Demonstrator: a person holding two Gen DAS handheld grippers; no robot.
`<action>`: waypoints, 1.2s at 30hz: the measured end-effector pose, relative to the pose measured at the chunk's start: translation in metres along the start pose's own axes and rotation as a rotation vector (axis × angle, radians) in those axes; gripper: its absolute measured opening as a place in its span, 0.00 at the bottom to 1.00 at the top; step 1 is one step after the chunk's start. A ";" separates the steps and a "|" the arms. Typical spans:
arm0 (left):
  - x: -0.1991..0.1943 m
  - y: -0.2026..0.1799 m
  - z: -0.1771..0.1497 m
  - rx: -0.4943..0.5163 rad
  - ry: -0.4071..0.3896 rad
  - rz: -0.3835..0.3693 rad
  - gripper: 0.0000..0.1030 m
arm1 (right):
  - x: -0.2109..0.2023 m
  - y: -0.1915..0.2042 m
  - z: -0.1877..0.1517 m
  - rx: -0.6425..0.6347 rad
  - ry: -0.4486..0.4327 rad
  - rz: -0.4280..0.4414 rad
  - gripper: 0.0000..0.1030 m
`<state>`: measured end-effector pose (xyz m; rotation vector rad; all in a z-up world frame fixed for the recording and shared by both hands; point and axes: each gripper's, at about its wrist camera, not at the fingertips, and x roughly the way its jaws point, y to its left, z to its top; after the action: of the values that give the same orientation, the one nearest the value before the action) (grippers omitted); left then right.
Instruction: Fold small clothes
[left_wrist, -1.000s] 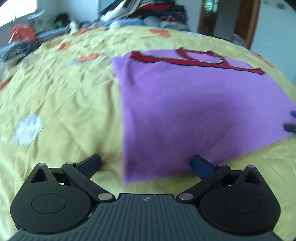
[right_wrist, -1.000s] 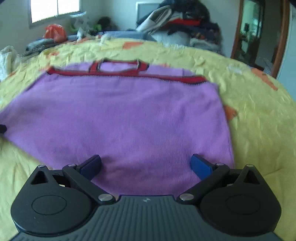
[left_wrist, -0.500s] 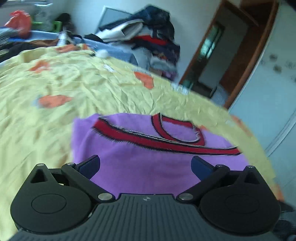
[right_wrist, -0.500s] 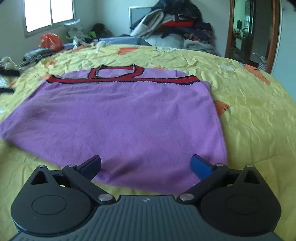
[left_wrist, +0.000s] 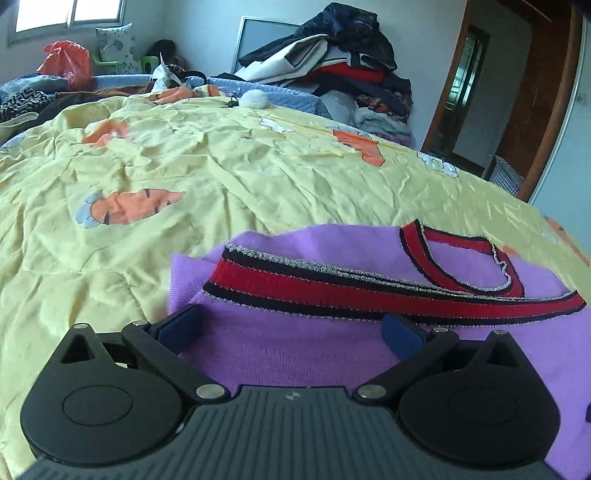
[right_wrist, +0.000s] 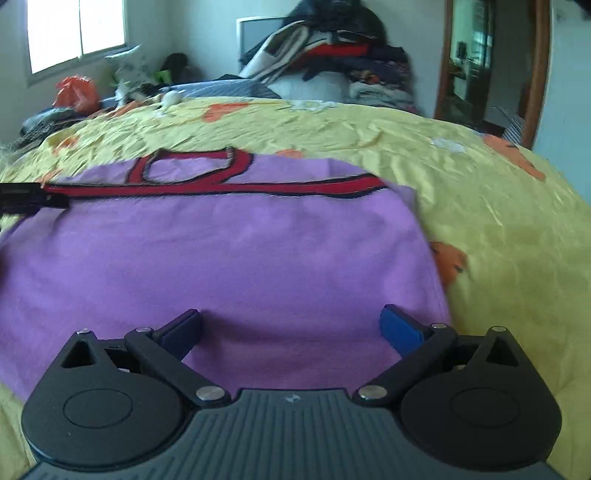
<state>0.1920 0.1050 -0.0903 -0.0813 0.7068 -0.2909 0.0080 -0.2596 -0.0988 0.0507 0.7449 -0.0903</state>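
The purple knit top (right_wrist: 229, 266) lies flat on the yellow bedspread (left_wrist: 110, 258), its red-and-black trim band (left_wrist: 369, 291) at the far end. Compared with one second ago, the left gripper (left_wrist: 291, 330) has travelled from the near left edge of the top up to the trim band and now sits just short of it, near the top's left corner; its fingers are spread wide and grasp nothing. The right gripper (right_wrist: 291, 328) has advanced a little from the near hem over the body of the top; its fingers are likewise spread and empty. In the right wrist view, the left gripper appears as a dark shape at the left end of the trim band. Judgement: the top is not yet folded, and the left gripper is positioned to take hold at the trim-band end for the first fold.
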 end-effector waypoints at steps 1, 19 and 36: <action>-0.001 -0.002 0.000 0.009 0.001 0.007 1.00 | 0.000 0.003 0.000 -0.003 0.003 -0.019 1.00; 0.001 -0.002 0.000 0.021 -0.003 -0.009 1.00 | 0.092 -0.023 0.103 0.134 0.104 -0.079 1.00; -0.001 0.078 0.029 -0.091 0.281 -0.389 1.00 | -0.039 0.159 -0.025 -0.114 0.034 0.078 1.00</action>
<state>0.2286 0.1790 -0.0810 -0.2704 0.9833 -0.6516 -0.0213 -0.0974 -0.0882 -0.0275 0.7804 0.0277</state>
